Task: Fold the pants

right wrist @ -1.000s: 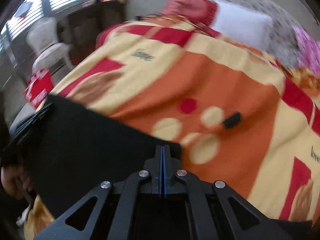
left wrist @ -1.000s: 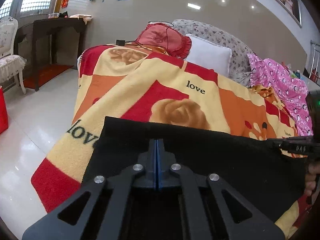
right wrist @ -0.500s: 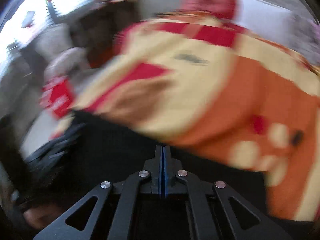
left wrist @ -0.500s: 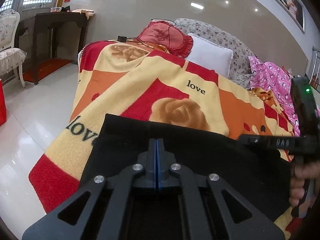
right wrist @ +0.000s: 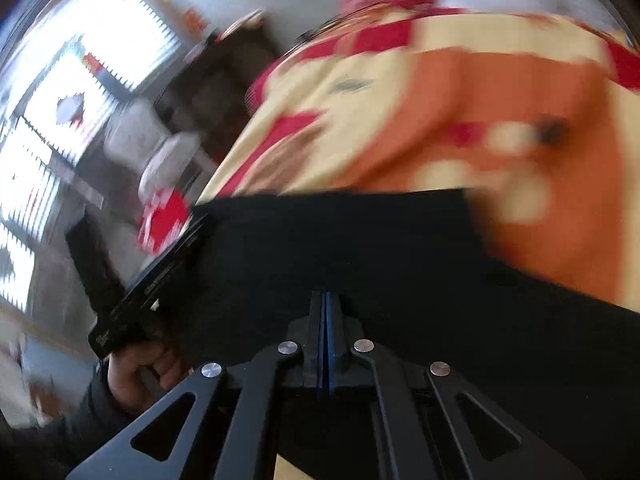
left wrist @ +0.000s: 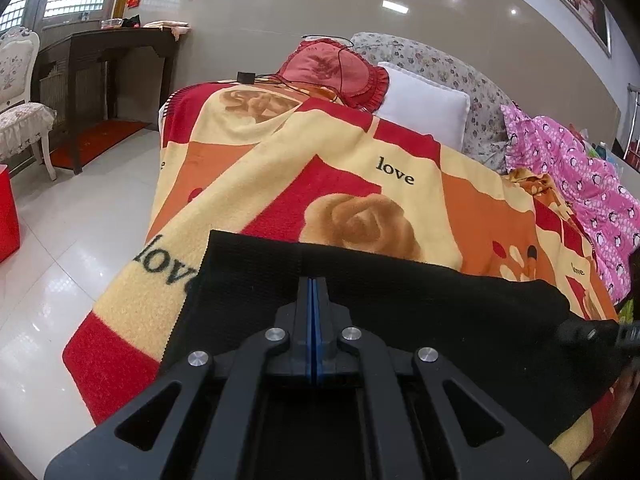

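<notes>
Bedroom, tiled floor, bed (left wrist: 400,128) under a red/orange/cream "love" blanket (left wrist: 360,184). Black pants (left wrist: 400,300) lie across the blanket's near end, far edge stretched straight between both tools. Left tongs (left wrist: 313,292) pinched together on the fabric near its left corner; right tongs (right wrist: 327,308) likewise closed with black cloth right at the tips. Looks like mid-fold: an edge gripped at two points, ready to carry over. Next move needs both tongs travelling together, keeping the edge taut and level, then laid down aligned. Right wrist view is motion-blurred, detail poor. The pants' near portion is hidden behind the tool bodies; can't tell waistband from hem.
</notes>
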Demonstrator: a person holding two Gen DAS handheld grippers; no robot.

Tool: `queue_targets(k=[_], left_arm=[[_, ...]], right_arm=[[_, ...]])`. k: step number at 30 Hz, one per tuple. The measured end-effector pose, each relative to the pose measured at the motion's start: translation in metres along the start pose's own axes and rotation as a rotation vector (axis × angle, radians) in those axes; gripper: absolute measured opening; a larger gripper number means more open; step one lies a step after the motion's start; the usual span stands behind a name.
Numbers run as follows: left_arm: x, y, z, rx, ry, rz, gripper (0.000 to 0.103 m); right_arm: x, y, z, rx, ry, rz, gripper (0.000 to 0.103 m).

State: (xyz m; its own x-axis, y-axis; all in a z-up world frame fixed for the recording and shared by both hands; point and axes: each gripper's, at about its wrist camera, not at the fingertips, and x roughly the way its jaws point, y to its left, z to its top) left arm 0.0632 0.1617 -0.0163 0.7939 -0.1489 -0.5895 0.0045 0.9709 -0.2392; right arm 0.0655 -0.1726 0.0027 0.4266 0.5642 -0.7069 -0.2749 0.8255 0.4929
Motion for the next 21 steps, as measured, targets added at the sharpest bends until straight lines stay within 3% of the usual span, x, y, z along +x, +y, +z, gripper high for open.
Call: queue_targets(k=[1, 3, 5, 9, 11, 13, 15, 18, 19, 21], left_arm=[[0.0, 0.0, 0.0, 0.0, -0.001, 0.001, 0.002], [0.0, 0.0, 0.0, 0.0, -0.005, 0.003, 0.002], [0.0, 0.0, 0.0, 0.003, -0.009, 0.009, 0.002], [0.0, -0.002, -0.001, 0.012, -0.012, 0.019, 0.002], [0.0, -0.003, -0.001, 0.016, -0.014, 0.024, 0.002], [-0.001, -0.004, -0.001, 0.017, -0.014, 0.025, 0.002], [-0.001, -0.004, -0.001, 0.019, -0.014, 0.027, 0.002], [-0.001, -0.004, -0.002, 0.017, -0.013, 0.03, 0.002], [-0.001, -0.004, -0.002, 0.017, -0.013, 0.029, 0.002], [-0.001, -0.004, -0.001, 0.017, -0.01, 0.025, 0.002]], right_arm=[[-0.021, -0.026, -0.002, 0.043, -0.031, -0.034, 0.0], [-0.06, -0.072, -0.01, 0.117, -0.076, -0.116, 0.009], [-0.096, -0.116, -0.023, 0.223, -0.128, -0.106, 0.009], [-0.182, -0.208, -0.071, 0.465, -0.317, -0.138, 0.008], [-0.207, -0.229, -0.091, 0.556, -0.39, -0.149, 0.005], [-0.227, -0.223, -0.1, 0.57, -0.436, -0.224, 0.013], [-0.235, -0.202, -0.102, 0.503, -0.477, -0.152, 0.018], [-0.219, -0.155, -0.106, 0.349, -0.433, -0.024, 0.032], [-0.205, -0.141, -0.107, 0.305, -0.395, -0.01, 0.031], [-0.193, -0.134, -0.114, 0.253, -0.332, -0.061, 0.031]])
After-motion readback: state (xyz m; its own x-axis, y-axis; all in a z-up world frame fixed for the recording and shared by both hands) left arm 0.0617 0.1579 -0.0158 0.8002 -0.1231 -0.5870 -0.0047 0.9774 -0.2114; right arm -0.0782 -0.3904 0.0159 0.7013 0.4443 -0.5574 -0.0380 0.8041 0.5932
